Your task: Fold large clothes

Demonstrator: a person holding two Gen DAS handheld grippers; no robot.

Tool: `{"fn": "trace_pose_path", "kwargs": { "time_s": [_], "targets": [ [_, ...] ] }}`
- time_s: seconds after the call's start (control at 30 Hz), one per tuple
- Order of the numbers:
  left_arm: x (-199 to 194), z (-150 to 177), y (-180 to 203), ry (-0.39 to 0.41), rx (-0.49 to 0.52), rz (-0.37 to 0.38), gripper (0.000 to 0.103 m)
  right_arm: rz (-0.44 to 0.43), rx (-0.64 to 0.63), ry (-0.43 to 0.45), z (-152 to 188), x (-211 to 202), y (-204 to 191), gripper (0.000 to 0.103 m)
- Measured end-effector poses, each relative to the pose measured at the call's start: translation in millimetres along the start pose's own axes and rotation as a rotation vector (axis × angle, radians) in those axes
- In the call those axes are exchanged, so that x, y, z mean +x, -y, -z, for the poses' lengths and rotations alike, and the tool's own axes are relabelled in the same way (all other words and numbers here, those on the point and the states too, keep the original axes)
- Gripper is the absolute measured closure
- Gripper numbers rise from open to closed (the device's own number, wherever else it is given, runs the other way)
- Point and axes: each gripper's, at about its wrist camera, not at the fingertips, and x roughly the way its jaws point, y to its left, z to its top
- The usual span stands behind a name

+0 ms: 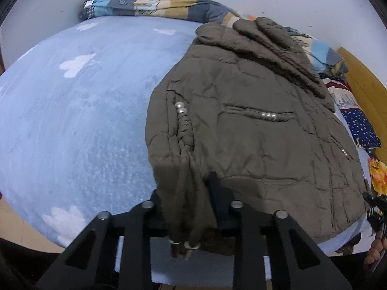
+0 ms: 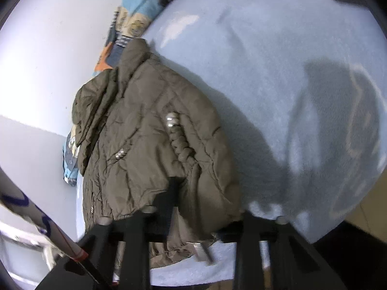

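Observation:
An olive-brown padded jacket [image 1: 254, 125] lies flat on a light blue blanket with white clouds [image 1: 72, 111]; its collar is at the far end and its hem faces me. My left gripper [image 1: 186, 189] is shut on the near left part of the hem. Drawstrings with metal ends [image 1: 183, 246] hang down between its fingers. In the right wrist view the same jacket [image 2: 145, 145] fills the left middle. My right gripper [image 2: 193, 193] is shut on the hem there; its left finger [image 2: 169, 193] lies on the fabric and the other is hidden under it.
A patchwork quilt [image 1: 145, 2] is bunched along the white wall behind the bed. Dark blue dotted fabric [image 1: 360, 125], an orange flowered item [image 1: 379, 171] and a wooden board [image 1: 362, 77] lie to the right. A person's hand [image 1: 375, 253] shows at the right edge.

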Motion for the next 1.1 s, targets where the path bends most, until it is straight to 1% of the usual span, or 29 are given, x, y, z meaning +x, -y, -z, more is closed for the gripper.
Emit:
{"fn": "trace_pose_path", "kwargs": {
  "time_s": [0.07, 0.13, 0.27, 0.43, 0.53, 0.73, 0.83, 1.1],
  "targets": [
    [-3, 0, 3, 0.015, 0.022, -0.006, 0.081, 0.007, -0.049, 0.035, 1, -7, -11, 0.087],
    [-6, -1, 5, 0.027, 0.035, -0.010, 0.081, 0.006, -0.070, 0.050, 2, -11, -15, 0.088],
    [-11, -2, 8, 0.054, 0.057, -0.020, 0.081, 0.041, -0.133, 0.074, 4, -14, -26, 0.088],
    [-17, -5, 12, 0.094, 0.093, -0.039, 0.081, 0.076, -0.266, 0.147, 9, -27, -52, 0.088],
    [-22, -8, 15, 0.123, 0.108, -0.044, 0.081, 0.069, -0.310, 0.180, 10, -34, -61, 0.088],
    [-42, -17, 26, 0.213, 0.162, -0.059, 0.081, 0.065, -0.366, 0.226, 11, -45, -77, 0.088],
    [-50, -23, 31, 0.243, 0.179, -0.060, 0.081, 0.055, -0.375, 0.241, 9, -50, -84, 0.088],
    [-64, -41, 37, 0.279, 0.175, -0.051, 0.081, 0.015, -0.407, 0.266, -3, -63, -106, 0.088]
  ]
}}
